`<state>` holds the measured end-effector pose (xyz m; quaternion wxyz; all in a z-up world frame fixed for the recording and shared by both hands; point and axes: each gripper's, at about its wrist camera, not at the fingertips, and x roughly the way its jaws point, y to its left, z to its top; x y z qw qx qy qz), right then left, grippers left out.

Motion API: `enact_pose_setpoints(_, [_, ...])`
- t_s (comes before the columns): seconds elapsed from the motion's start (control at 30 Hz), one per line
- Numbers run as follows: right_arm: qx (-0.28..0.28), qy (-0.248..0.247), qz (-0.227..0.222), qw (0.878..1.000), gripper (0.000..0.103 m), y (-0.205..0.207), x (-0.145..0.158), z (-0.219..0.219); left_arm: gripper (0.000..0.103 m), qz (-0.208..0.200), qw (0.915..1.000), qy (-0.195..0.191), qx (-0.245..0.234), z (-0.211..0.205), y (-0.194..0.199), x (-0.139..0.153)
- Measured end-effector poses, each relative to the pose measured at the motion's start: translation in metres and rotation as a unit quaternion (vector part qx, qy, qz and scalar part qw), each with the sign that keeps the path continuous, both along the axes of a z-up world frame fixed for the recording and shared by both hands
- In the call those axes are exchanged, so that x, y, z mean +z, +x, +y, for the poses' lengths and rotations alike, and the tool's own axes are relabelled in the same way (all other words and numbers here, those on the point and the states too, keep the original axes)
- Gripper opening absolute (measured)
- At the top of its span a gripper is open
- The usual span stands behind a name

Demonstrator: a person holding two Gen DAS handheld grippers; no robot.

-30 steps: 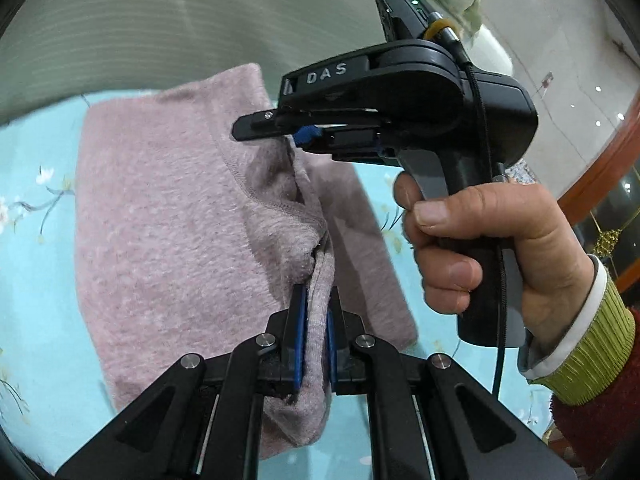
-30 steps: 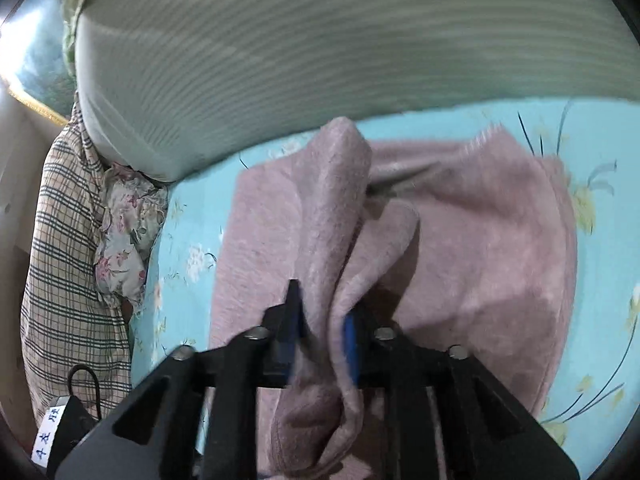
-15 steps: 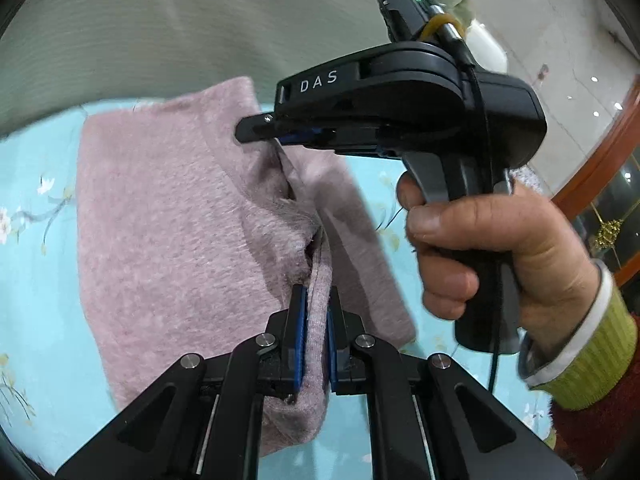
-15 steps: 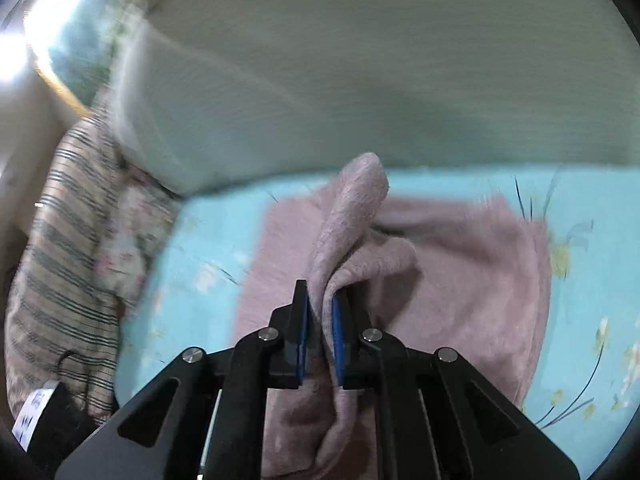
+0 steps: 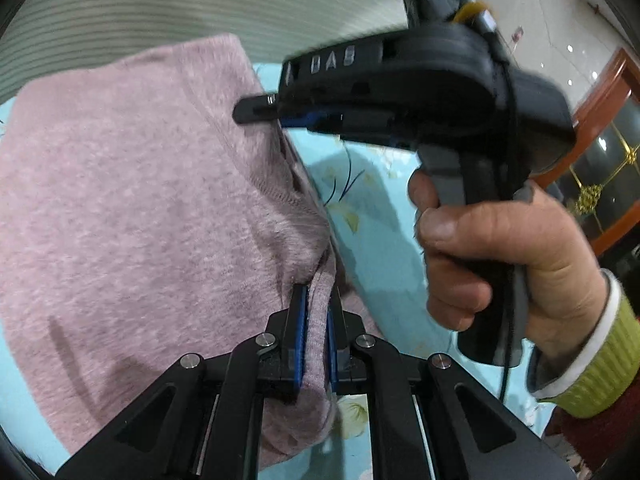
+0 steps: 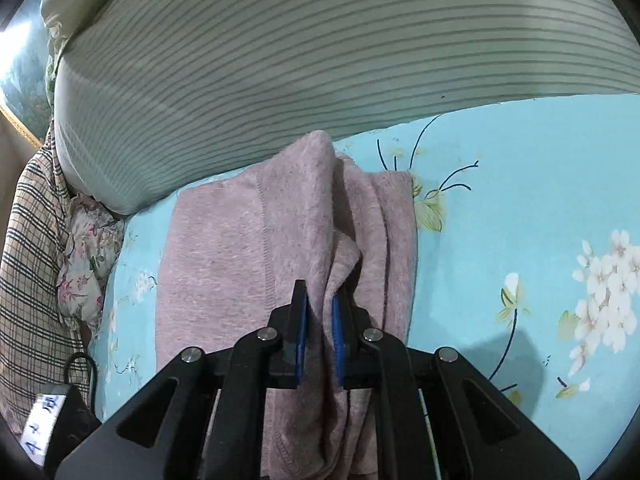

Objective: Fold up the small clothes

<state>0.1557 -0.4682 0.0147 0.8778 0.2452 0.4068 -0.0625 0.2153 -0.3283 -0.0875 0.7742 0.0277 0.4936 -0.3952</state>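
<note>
Your garment (image 5: pixel 132 208), a fuzzy mauve knit, lies on the sheet (image 5: pixel 376 232), a turquoise one with a flower print; its right edge is lifted into a ridge that both tools pinch. In the left wrist view the left gripper (image 5: pixel 317 320) has its blue-padded jaws drawn narrow on a fold of that edge at the near side; a stitched seam curves across the fabric up toward the far corner. That same view alone shows your right hand (image 5: pixel 500 252) wrapped round the handle of the right gripper (image 5: pixel 256 110), which reaches in from the right to the far stretch of the edge; its tip meets the cloth, blurred, so you cannot read the jaw gap there.

The right wrist view settles it: the right gripper (image 6: pixel 319 312) has its jaws narrow with a thick fold of the garment (image 6: pixel 224 264) between the pads, the cloth bunched in pleats to the right of them. Only this view shows the striped cushion (image 6: pixel 320 60) along the far side, the plaid cloth (image 6: pixel 28 264) and flowered fabric (image 6: pixel 86 256) at the left, and white blossoms printed on the sheet (image 6: pixel 520 208) at the right.
</note>
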Motion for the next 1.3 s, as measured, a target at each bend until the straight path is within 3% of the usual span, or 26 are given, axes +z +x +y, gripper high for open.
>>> enact_pose_setpoints(0.07, [0.0, 0.0, 0.002, 1.0, 0.021, 0.0, 0.004, 0.0, 0.01, 0.012, 0.9999, 0.0, -0.001, 0.003, 0.005, -0.006])
enact_pose_setpoints(0.13, [-0.011, -0.003, -0.001, 1.0, 0.043, -0.006, 0.01, 0.003, 0.014, 0.024, 0.9997, -0.004, -0.002, 0.012, 0.008, -0.004])
enact_pose_setpoints(0.17, [-0.02, -0.005, -0.006, 1.0, 0.051, -0.012, 0.013, 0.004, 0.019, 0.028, 0.9996, -0.007, 0.002, 0.02, 0.011, 0.0])
enact_pose_setpoints(0.23, [-0.035, -0.005, -0.016, 0.999, 0.08, -0.027, 0.018, 0.0, 0.03, 0.024, 0.9995, -0.018, 0.012, 0.042, 0.01, 0.01])
enact_pose_setpoints(0.3, [-0.049, 0.012, -0.029, 0.998, 0.085, -0.044, 0.016, -0.001, 0.052, 0.021, 0.9988, -0.025, 0.036, 0.07, 0.008, 0.02])
enact_pose_setpoints(0.47, [-0.048, 0.034, 0.0, 0.998, 0.085, -0.061, -0.004, 0.0, 0.057, 0.018, 0.992, -0.023, 0.122, 0.14, 0.025, 0.025])
enact_pose_setpoints(0.6, [-0.045, 0.052, 0.023, 0.997, 0.085, -0.055, -0.016, -0.005, 0.058, 0.051, 0.9808, -0.023, 0.186, 0.174, 0.062, 0.007])
enact_pose_setpoints(0.7, [-0.038, 0.055, 0.012, 0.998, 0.085, -0.049, -0.017, -0.009, 0.059, 0.066, 0.976, -0.038, 0.204, 0.185, 0.083, 0.002])
enact_pose_setpoints(0.87, [-0.007, 0.058, 0.029, 0.998, 0.086, -0.031, -0.025, -0.015, 0.074, 0.091, 0.9741, -0.053, 0.2, 0.168, 0.099, -0.013])
enact_pose_setpoints(1.03, [0.023, 0.052, 0.04, 0.998, 0.083, -0.015, -0.032, -0.009, 0.074, 0.143, 0.9654, -0.075, 0.205, 0.16, 0.116, -0.036])
enact_pose_setpoints(1.07, [0.034, 0.058, 0.042, 0.997, 0.076, -0.011, -0.033, -0.005, 0.072, 0.143, 0.9654, -0.077, 0.204, 0.157, 0.118, -0.038])
enact_pose_setpoints(1.1, [0.048, 0.071, 0.044, 0.995, 0.055, -0.007, -0.034, -0.002, 0.063, 0.138, 0.9669, -0.075, 0.201, 0.153, 0.119, -0.038])
enact_pose_setpoints(1.13, [0.051, 0.081, 0.051, 0.994, 0.048, -0.006, -0.037, 0.001, 0.058, 0.131, 0.969, -0.072, 0.197, 0.152, 0.117, -0.036])
enact_pose_setpoints(1.2, [0.047, 0.081, 0.048, 0.994, 0.039, -0.007, -0.037, 0.005, 0.04, 0.119, 0.9719, -0.068, 0.191, 0.147, 0.116, -0.03])
enact_pose_setpoints(1.3, [0.043, 0.073, 0.037, 0.996, 0.032, -0.011, -0.028, 0.017, 0.029, 0.096, 0.9759, -0.07, 0.183, 0.147, 0.106, -0.014])
